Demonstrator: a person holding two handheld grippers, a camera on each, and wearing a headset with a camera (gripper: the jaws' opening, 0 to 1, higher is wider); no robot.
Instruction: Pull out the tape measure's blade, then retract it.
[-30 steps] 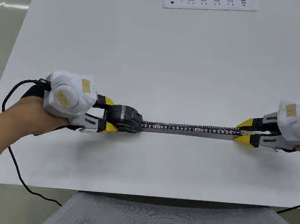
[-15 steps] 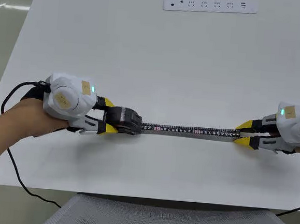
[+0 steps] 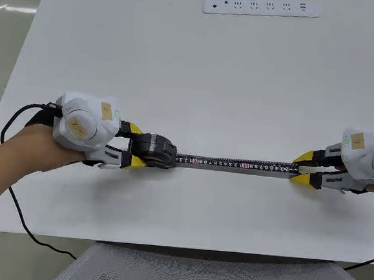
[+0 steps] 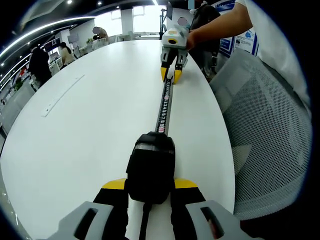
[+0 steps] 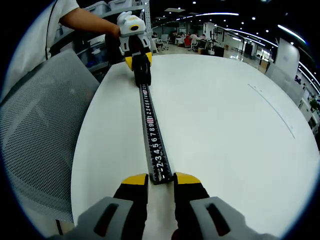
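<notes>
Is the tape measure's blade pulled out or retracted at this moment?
Pulled out: the blade spans from the black case in the left gripper to the right gripper, shut on its tip.

The tape measure's blade (image 5: 152, 132) bears black scale numerals. In the right gripper view, 2, 3, 4 and 5 read clearly near its end, then a red-marked figure; farther numerals are too blurred to read.

power strip (image 3: 261, 4) on white table (image 3: 178, 81)
</notes>
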